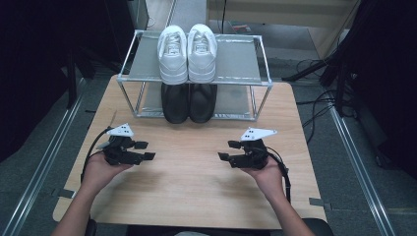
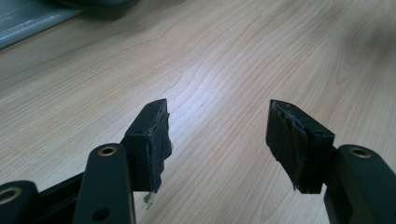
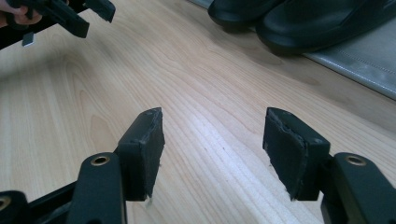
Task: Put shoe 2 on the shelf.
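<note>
A pair of white sneakers (image 1: 187, 51) stands on the top shelf of a metal shoe rack (image 1: 241, 61) at the far side of the wooden table (image 1: 196, 187). Below them a pair of black shoes (image 1: 189, 101) sits on the lower shelf, toes toward me, and it is in the right gripper view too (image 3: 299, 18). My left gripper (image 1: 146, 150) rests low over the table at the left, jaws open and empty (image 2: 217, 126). Opposite it, my right gripper (image 1: 225, 150) is also open with nothing between its pads (image 3: 212, 135). The two grippers point at each other across bare wood.
The rack's grey lower shelf (image 3: 359, 51) reaches onto the table just behind the grippers. Dark floor, metal rails (image 1: 354, 157) and cables (image 1: 314, 105) lie around the table. My left gripper (image 3: 88, 16) appears at the top left of the right gripper view.
</note>
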The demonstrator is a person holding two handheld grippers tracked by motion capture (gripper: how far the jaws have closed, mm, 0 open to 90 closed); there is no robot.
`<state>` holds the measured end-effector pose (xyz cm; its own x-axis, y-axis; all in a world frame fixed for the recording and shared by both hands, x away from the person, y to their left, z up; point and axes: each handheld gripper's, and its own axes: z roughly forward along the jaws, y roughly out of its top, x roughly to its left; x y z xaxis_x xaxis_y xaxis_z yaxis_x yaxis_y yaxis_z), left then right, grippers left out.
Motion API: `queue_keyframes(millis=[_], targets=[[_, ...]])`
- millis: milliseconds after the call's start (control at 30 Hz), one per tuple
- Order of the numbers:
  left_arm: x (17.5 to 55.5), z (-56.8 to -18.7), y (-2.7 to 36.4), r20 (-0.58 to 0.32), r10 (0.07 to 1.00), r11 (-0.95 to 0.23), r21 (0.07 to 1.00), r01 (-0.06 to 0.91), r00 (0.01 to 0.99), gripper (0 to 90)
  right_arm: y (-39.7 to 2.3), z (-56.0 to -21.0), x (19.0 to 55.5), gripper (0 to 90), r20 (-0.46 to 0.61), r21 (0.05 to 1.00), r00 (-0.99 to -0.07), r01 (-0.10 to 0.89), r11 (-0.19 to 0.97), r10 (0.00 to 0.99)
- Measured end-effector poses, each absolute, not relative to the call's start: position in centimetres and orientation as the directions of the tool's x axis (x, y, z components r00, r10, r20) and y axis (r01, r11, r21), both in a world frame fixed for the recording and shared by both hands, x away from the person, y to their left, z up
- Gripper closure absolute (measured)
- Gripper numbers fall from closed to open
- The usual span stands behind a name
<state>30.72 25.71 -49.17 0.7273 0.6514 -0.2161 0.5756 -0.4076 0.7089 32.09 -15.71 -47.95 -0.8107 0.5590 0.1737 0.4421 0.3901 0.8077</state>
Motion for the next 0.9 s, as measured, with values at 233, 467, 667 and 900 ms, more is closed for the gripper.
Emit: queue_keyframes(millis=[233, 467, 667, 900], targets=[[30.7, -49.3, 25.1, -0.212, 0.642, -0.427, 0.699, 0.573, 0.737, 39.0, -15.8, -48.4, 32.6, 39.7, 0.176, 0.8, -0.801, 0.456, 0.391, 0.573], [30.7, -49.3, 25.0, -0.208, 0.641, -0.434, 0.696, 0.572, 0.739, 38.7, -15.9, -48.6, 32.7, 39.7, 0.172, 0.796, -0.797, 0.459, 0.396, 0.579], [30.8, -49.4, 24.9, -0.213, 0.638, -0.435, 0.693, 0.575, 0.74, 38.1, -15.9, -48.6, 32.7, 39.7, 0.173, 0.794, -0.798, 0.46, 0.398, 0.577], [30.8, -49.7, 24.6, -0.224, 0.639, -0.433, 0.685, 0.586, 0.735, 35.5, -15.8, -48.8, 32.9, 38.5, 0.17, 0.786, -0.794, 0.466, 0.405, 0.584]])
